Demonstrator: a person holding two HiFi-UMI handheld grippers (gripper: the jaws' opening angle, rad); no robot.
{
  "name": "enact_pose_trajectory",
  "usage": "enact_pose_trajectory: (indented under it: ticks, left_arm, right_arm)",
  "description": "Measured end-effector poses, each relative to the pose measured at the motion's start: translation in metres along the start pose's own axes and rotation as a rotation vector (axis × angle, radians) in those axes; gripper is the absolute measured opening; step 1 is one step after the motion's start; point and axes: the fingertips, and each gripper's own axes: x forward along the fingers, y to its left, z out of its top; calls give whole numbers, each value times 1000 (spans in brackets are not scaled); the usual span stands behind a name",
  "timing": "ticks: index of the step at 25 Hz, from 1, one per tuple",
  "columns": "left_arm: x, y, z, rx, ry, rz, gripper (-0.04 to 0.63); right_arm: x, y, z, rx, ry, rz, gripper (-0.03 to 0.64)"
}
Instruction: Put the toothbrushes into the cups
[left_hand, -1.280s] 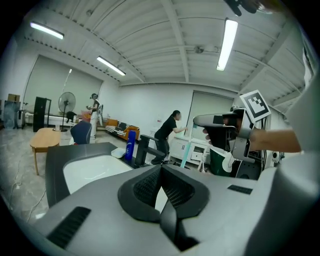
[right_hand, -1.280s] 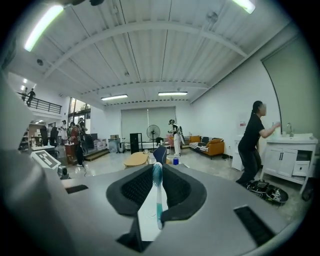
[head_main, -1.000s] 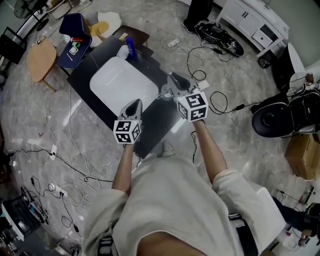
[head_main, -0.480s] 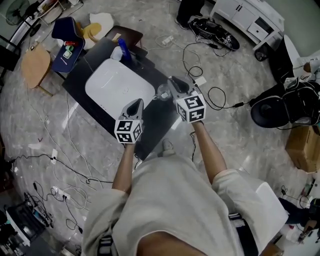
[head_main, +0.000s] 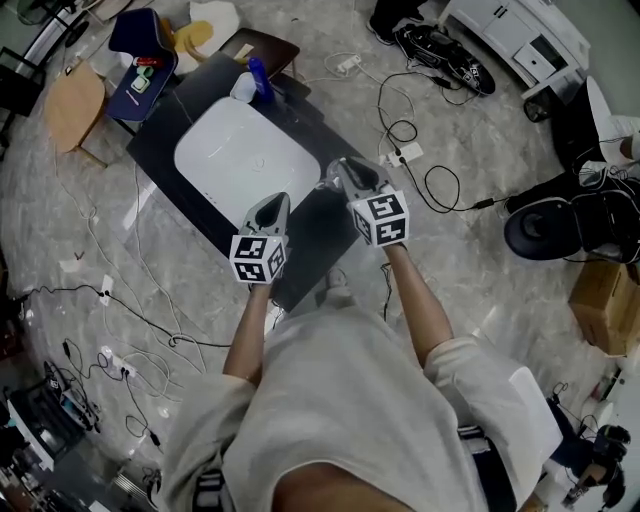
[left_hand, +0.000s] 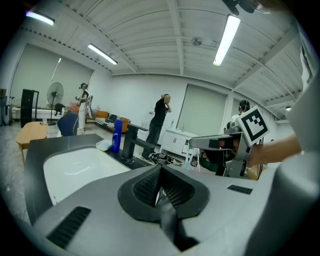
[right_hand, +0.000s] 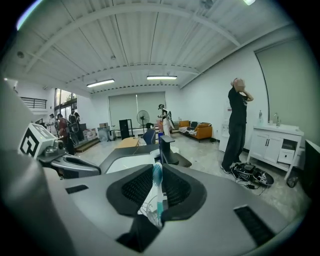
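Cable-strewn marble flooring surrounds the black counter (head_main: 312, 232) and its white basin (head_main: 235, 150), where the right gripper (right_hand: 156, 186) clasps a teal-and-white toothbrush (right_hand: 157, 172) bristles-up, probably so it can be lowered handle-first, while the left gripper (left_hand: 160, 182) waits alongside, clenched on nothing.

- On my feed, the left claw (head_main: 274, 204) and the right claw (head_main: 336, 171) have smooth pale grey moulded shells that narrow toward their far tips.
- Each has a white cube at its near end, printed with black square markers: the left cube (head_main: 258, 258) and the right cube (head_main: 380, 218).
- Up close, I see black ribbed pads (left_hand: 148, 186) set in a dark rounded hollow, with short ridged slots (left_hand: 67, 222) cut in the shell on either side.
- The person wears a loose pale beige shirt (head_main: 340, 400) with short sleeves (head_main: 458, 365) ending near the elbow.
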Motion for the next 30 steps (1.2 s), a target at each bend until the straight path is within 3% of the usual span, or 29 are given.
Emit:
enact_pose_trajectory:
  ticks: [13,20,30]
  left_arm:
    - [-4,15,-8,-17,14,34,26]
    - [-12,24,-10,-25,5,65,26]
    - [-21,20,-5,-15,-11,75,26]
  right_arm:
    - [24,-3,-14,-7,29,-24,80]
    - [27,-4,-20,-9,34,-28,179]
    - [11,5,-16,-48,27,-25,141]
